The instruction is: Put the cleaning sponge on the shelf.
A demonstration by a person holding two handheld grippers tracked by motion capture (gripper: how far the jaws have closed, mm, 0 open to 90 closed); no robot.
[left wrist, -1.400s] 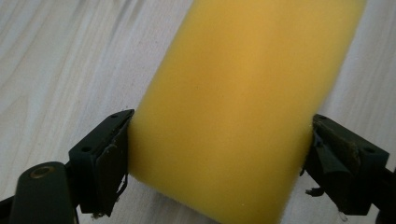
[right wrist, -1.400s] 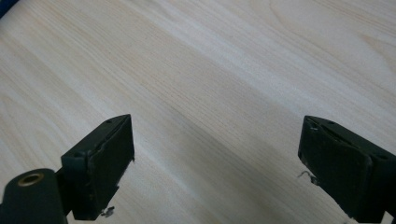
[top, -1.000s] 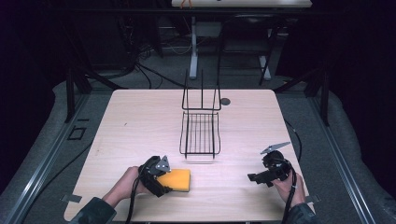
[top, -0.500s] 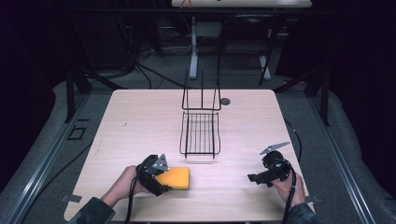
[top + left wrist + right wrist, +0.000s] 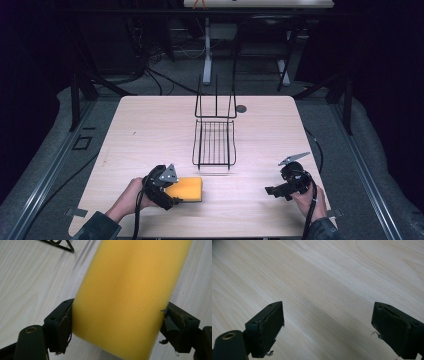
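Observation:
A yellow sponge [image 5: 187,189] lies low over the wooden table [image 5: 150,130] near its front left. My left gripper [image 5: 174,193] holds it at its near end. In the left gripper view the sponge [image 5: 125,290] spans the whole gap, and both black pads press its sides, so the left gripper [image 5: 119,316] is shut on it. My right gripper [image 5: 272,190] rests near the front right edge, pointing left. In the right gripper view the right gripper [image 5: 327,317] stands open over bare wood, with nothing between its jaws.
A black wire rack [image 5: 215,135] stands at the middle of the table, its back upright toward the far edge; one corner of the rack [image 5: 60,245] appears in the left gripper view. A small dark disc [image 5: 241,108] lies beside it at the far side.
The sponge and my left gripper have shifted slightly left and away from the front edge. The right gripper has stayed put.

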